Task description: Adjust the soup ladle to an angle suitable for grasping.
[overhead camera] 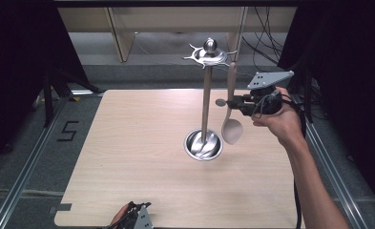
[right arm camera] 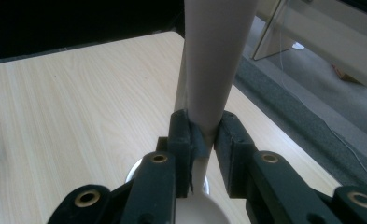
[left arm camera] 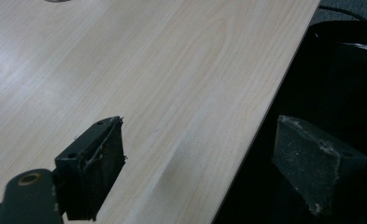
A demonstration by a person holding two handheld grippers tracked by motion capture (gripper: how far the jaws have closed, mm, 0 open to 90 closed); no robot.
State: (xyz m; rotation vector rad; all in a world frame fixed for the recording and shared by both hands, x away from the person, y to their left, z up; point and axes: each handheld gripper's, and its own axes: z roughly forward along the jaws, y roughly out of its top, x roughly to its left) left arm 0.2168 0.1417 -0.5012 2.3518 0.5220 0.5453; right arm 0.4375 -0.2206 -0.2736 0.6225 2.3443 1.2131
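A metal utensil stand (overhead camera: 206,100) rises from a round steel base (overhead camera: 203,144) at mid-table, with a crown of hooks (overhead camera: 209,55) on top. A beige spoon (overhead camera: 232,131) hangs upright just right of the pole, bowl down, its top end by a hook; whether it rests on the hook I cannot tell. My right gripper (overhead camera: 229,102) comes in level from the right and is shut on the spoon's handle (right arm camera: 214,60), the pads (right arm camera: 230,140) pressing both sides. My left gripper (overhead camera: 137,217) sits at the table's near edge, open, with nothing between its fingers (left arm camera: 97,163).
The light wooden table (overhead camera: 142,143) has bare board left of and in front of the stand. Its near edge (left arm camera: 265,116) drops to darkness under my left gripper. Metal rails (overhead camera: 27,167) flank the table. Cables (overhead camera: 266,43) and wooden legs (overhead camera: 120,38) lie behind.
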